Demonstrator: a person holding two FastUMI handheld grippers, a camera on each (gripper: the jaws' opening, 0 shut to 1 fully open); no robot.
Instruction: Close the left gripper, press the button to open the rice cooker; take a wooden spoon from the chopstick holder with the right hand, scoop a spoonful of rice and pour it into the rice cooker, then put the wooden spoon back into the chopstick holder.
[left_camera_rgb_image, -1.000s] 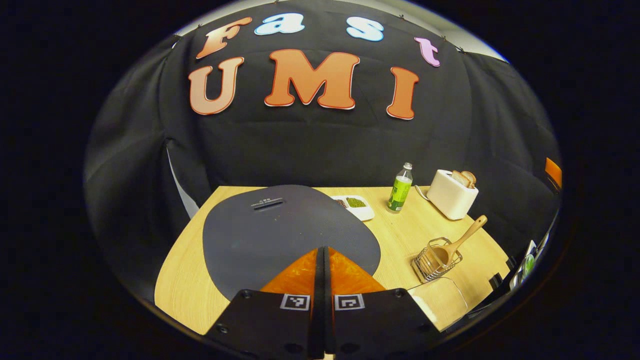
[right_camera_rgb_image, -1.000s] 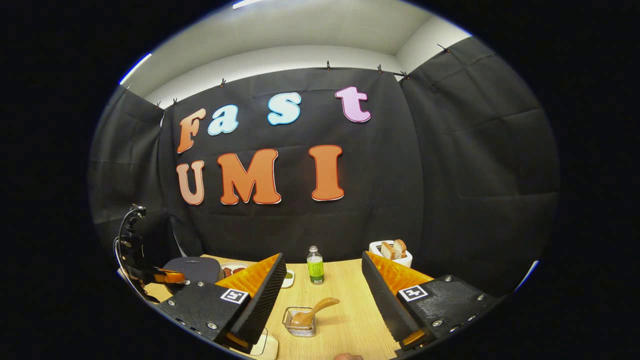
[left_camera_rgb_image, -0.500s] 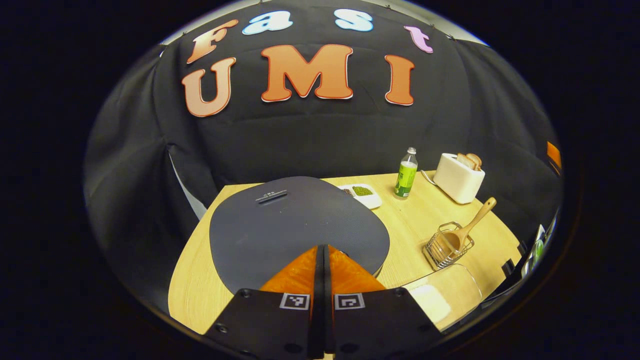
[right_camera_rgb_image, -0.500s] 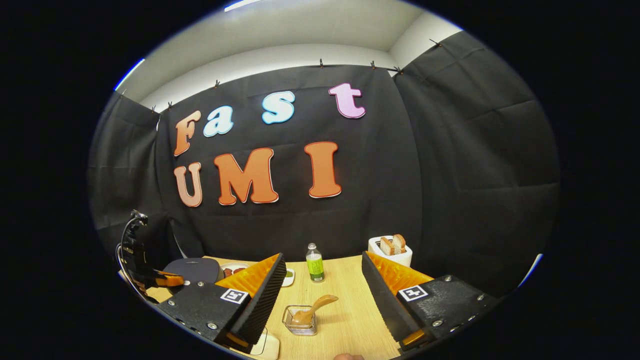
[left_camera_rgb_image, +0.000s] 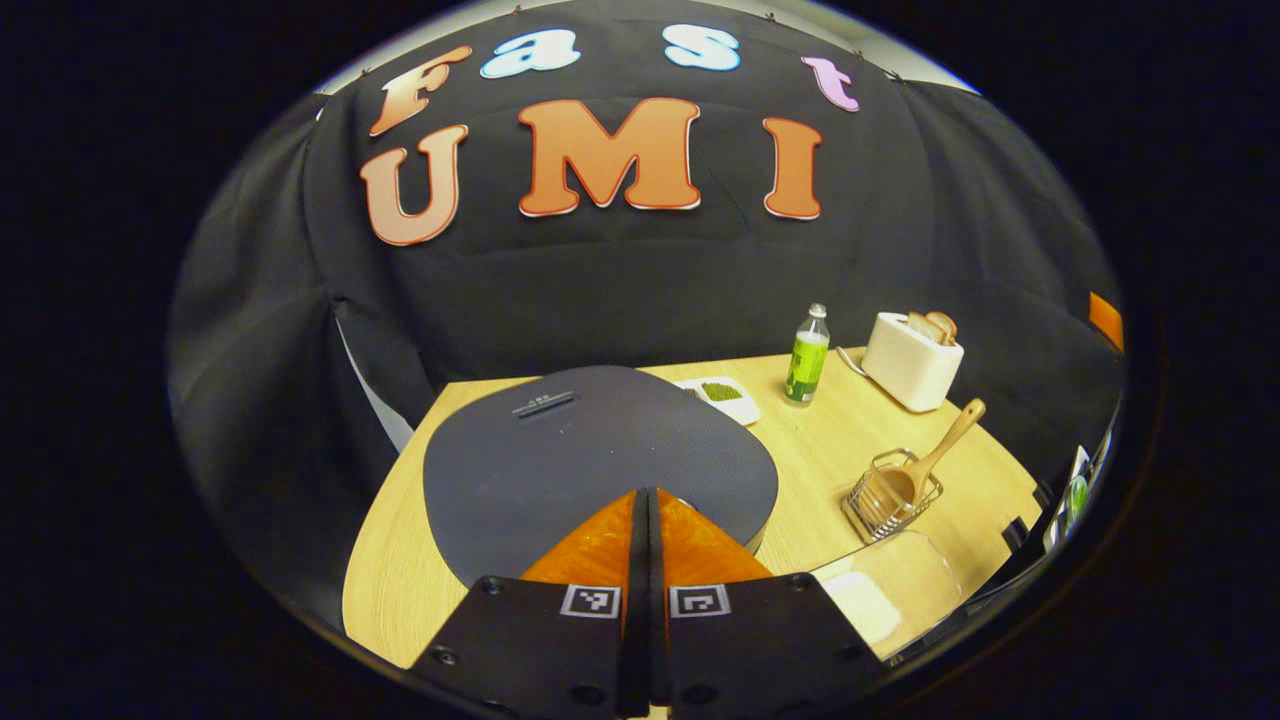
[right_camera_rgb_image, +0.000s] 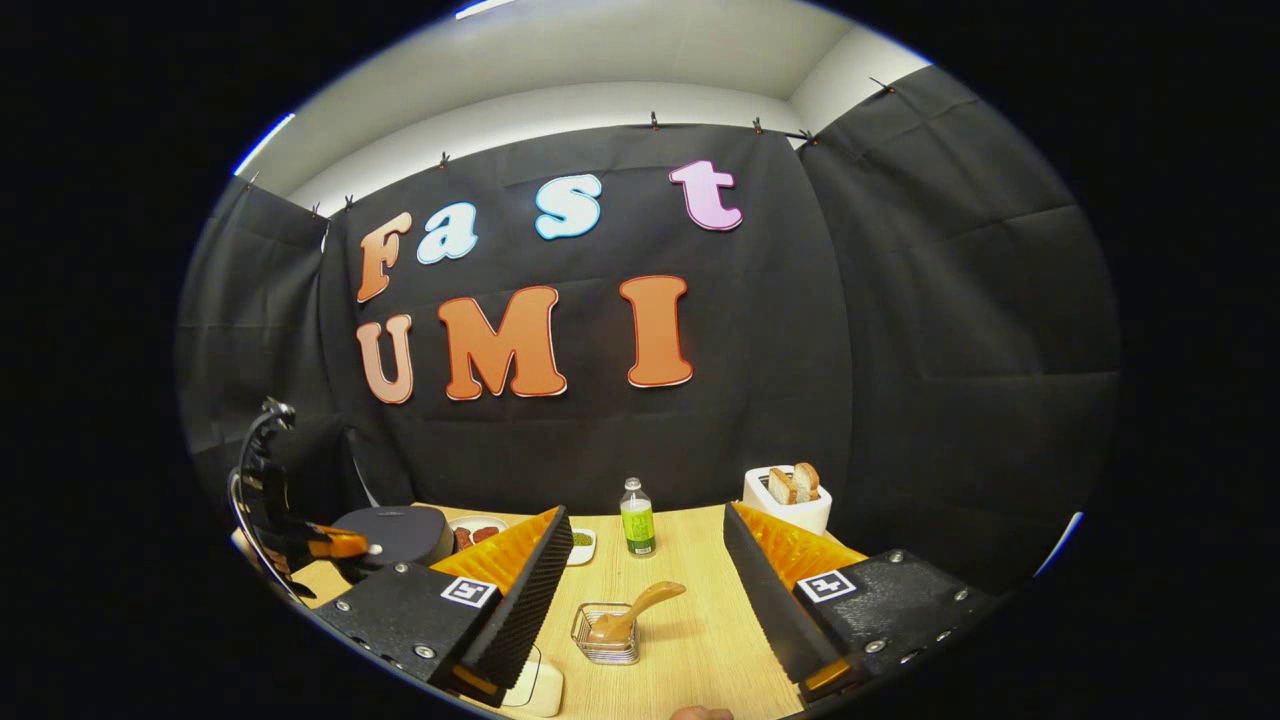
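Both claws are hanging over the table: the left gripper, fingers pressed together on nothing, is sitting at the near rim of the closed rice cooker, while the right gripper is spread wide apart with open tabletop between its fingers. Ahead of it the wooden spoon is standing bowl-down in the wire chopstick holder, its handle leaning up toward the right, with a bottle and toaster well behind near the far edge.

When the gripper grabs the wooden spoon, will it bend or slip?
Probably not bend: the spoon looks like solid wood. It leans tilted in the wire holder, handle sticking out, so it should lift free easily. The smooth rounded handle might twist a bit between the fingers of the open right gripper.
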